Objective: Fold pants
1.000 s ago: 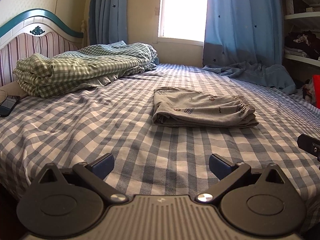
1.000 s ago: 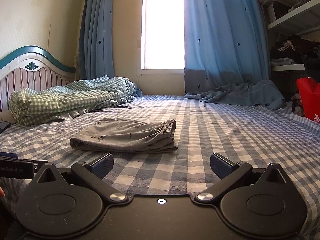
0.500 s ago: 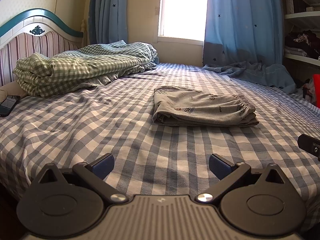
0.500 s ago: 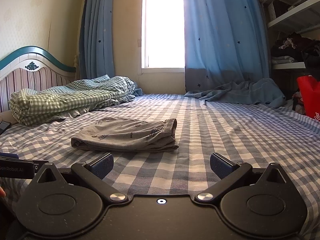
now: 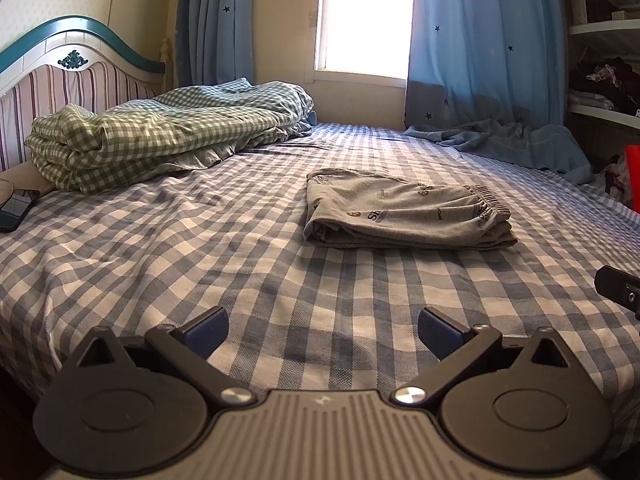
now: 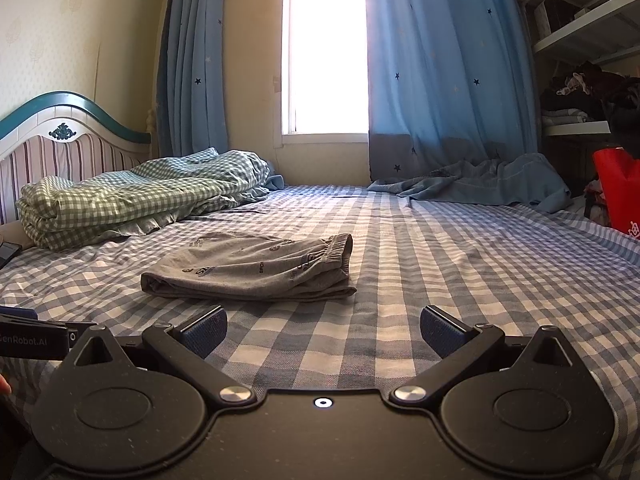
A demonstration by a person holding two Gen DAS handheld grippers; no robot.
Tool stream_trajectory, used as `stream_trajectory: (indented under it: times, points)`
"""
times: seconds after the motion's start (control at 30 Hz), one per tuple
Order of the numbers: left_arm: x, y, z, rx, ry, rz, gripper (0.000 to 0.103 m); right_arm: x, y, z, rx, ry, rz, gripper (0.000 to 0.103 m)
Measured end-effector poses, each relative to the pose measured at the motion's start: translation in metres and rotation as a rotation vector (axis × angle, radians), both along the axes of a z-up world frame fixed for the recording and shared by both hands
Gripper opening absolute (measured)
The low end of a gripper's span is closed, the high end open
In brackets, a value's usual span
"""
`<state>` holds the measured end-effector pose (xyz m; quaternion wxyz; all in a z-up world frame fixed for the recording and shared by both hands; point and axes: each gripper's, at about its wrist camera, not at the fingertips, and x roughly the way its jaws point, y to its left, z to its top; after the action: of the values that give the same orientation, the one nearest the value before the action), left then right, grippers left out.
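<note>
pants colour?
Grey with small printed logos; the pants show best in the left wrist view.

The left gripper (image 6: 32, 340) reads "enRobot.AI"; the grey pants (image 5: 404, 210) show "Sh", other print too small.

A bright window (image 6: 325, 46) between blue star-dotted curtains (image 6: 448, 64) lights the checked bed (image 6: 460, 248) and striped headboard (image 6: 52, 152).

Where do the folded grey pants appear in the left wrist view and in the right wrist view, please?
Left wrist view: the folded grey pants lie right of centre on the checked bed sheet, waistband to the right.
Right wrist view: the pants lie left of centre, just beyond the open right gripper.
Shared landmark: the green checked quilt by the headboard, to the left of the pants in both.
</note>
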<state>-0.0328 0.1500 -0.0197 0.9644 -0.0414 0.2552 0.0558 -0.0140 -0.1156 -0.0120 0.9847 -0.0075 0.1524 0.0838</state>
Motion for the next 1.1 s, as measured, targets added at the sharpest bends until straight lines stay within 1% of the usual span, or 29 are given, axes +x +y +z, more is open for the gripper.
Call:
stream_trajectory:
  times: [1.1]
  points:
    - [0.0013, 0.0024, -0.0035, -0.011, 0.013, -0.002, 0.103, 0.0006, 0.0043, -0.0028, -0.001, 0.023, 0.018, 0.102]
